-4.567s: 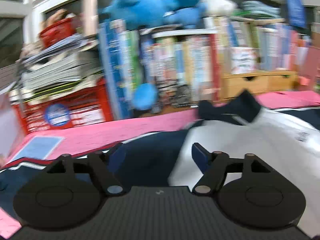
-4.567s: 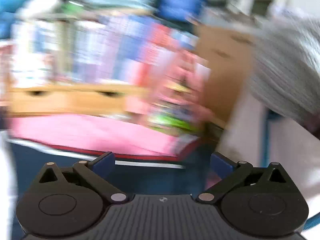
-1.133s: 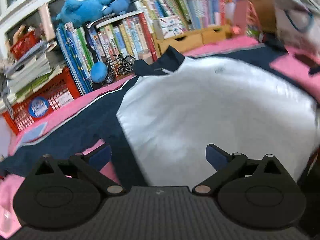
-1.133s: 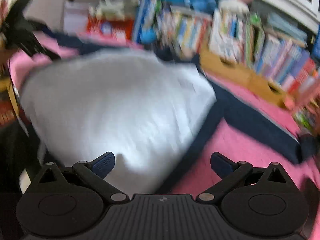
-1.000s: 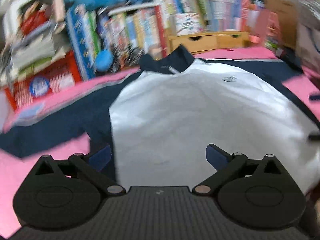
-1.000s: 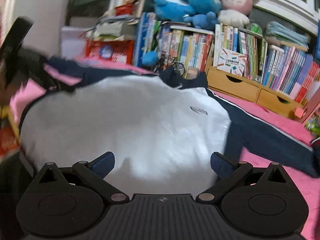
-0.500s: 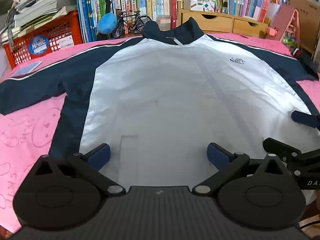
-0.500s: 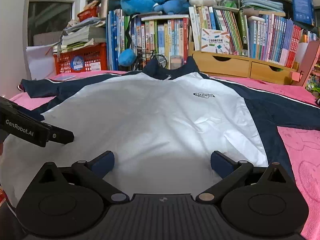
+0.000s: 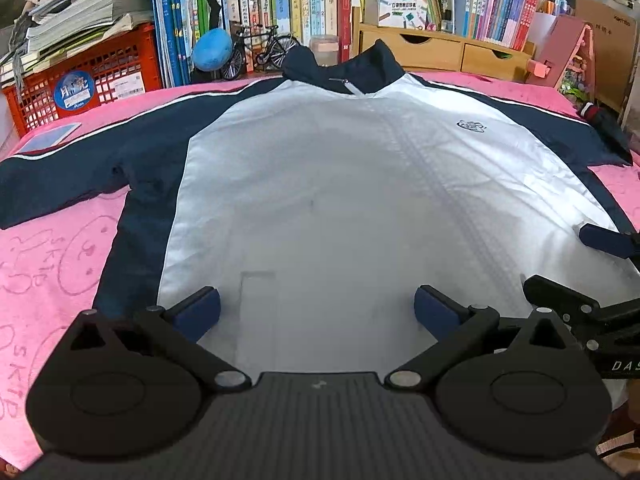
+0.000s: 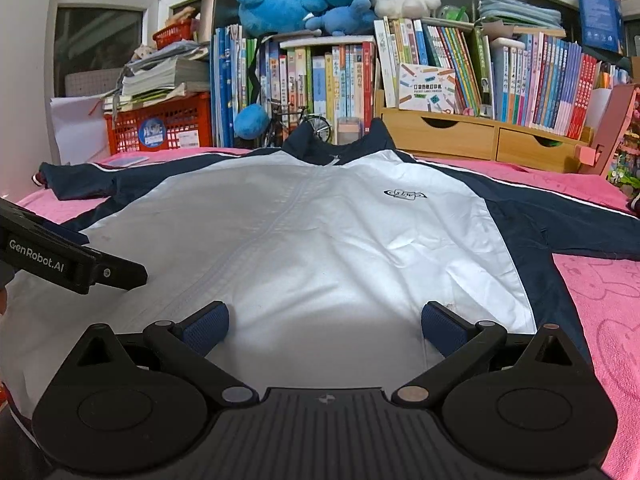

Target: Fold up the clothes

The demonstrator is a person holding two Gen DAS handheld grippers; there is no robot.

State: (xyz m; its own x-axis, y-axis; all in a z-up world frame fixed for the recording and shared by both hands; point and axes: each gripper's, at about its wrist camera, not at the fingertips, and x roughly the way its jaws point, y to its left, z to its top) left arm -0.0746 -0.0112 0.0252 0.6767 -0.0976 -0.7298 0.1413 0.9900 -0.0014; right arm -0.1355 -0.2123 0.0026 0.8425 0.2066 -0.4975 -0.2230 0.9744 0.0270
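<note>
the left sleeve (image 9: 60, 184) lies stretched out on the pink cover (image 9: 48, 264), and the jacket (image 9: 340, 200), which was rumpled and swinging through blurred views a second ago, now lies flat, front up, collar toward the bookshelf (image 10: 400, 76). the left gripper (image 9: 316, 312) and right gripper (image 10: 324, 324) have steadied side by side at the near hem, jaws spread wide, gripping nothing. the spreading looks finished, so folding can probably start with the right sleeve (image 10: 560, 220).
</note>
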